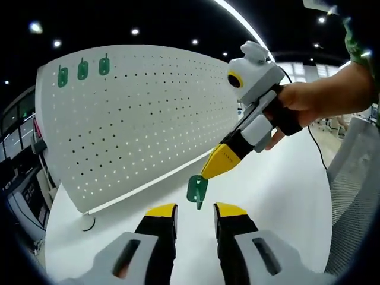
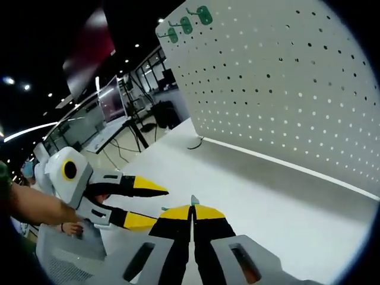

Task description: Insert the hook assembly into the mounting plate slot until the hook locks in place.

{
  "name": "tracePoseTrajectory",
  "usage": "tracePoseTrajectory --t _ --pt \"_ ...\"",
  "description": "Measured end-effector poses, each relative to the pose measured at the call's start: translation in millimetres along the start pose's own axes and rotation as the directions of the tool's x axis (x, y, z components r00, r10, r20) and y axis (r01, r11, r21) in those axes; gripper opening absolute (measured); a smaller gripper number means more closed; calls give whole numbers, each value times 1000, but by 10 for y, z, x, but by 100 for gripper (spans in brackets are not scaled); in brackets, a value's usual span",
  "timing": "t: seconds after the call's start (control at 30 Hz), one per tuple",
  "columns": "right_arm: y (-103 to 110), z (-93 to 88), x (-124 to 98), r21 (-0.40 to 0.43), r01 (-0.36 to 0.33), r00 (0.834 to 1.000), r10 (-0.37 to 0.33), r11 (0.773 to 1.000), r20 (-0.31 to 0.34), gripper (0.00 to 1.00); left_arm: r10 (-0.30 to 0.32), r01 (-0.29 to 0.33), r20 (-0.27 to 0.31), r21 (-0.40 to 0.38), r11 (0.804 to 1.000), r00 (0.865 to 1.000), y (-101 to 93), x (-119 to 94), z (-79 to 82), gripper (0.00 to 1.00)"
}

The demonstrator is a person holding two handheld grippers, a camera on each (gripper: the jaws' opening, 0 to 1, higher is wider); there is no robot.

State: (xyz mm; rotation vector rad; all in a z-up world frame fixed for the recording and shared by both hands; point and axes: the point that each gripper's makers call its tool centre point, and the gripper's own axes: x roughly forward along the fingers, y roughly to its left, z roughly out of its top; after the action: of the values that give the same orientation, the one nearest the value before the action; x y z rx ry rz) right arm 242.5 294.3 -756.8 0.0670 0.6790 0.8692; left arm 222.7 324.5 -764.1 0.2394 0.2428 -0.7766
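Right gripper (image 1: pixel 209 172): coming in from the right of the left gripper view, angled down toward the table, its yellow tips pinched on the green hook (image 1: pixel 197 190); in its own view the two yellow-and-black jaws (image 2: pixel 192 215) are pressing flat together, a sliver of green poking out at their tip.
Hand (image 1: pixel 303 102): wrapping round the right gripper's black handle, forearm reaching in from the right edge, wrist roughly level.
Left gripper (image 1: pixel 196 214): its jaws are standing apart with nothing between them, pointing forward just under the hanging hook; seen from the right gripper view it is lying to the left (image 2: pixel 148 205), yellow tips spread wide.
Green hook: a small flat plastic piece, glossy and translucent green, dangling from the right gripper's tips — just ahead of the left gripper's jaws, above the table and well short of the board.
Pegboard (image 1: pixel 148 113): a white panel, matte, dotted with regular rows of small holes, standing upright beyond both grippers on a round foot.
Mounted hooks (image 1: pixel 82 69): three green pieces sitting in a row near the board's top corner, far from the gripper tips.
Table (image 1: pixel 279 196): a smooth white surface — plain, slightly reflective.
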Motion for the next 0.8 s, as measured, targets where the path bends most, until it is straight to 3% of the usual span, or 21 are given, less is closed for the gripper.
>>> tracePoseTrajectory --t 0.23,0.8 --pt "160 74 -22 9 -34 999 34 999 7 0 1 -1 19 9 1000 1000 16 25 48 22" --pt "276 142 -16 37 -60 998 59 998 16 0 10 -11 78 19 1000 997 62 3 180 9"
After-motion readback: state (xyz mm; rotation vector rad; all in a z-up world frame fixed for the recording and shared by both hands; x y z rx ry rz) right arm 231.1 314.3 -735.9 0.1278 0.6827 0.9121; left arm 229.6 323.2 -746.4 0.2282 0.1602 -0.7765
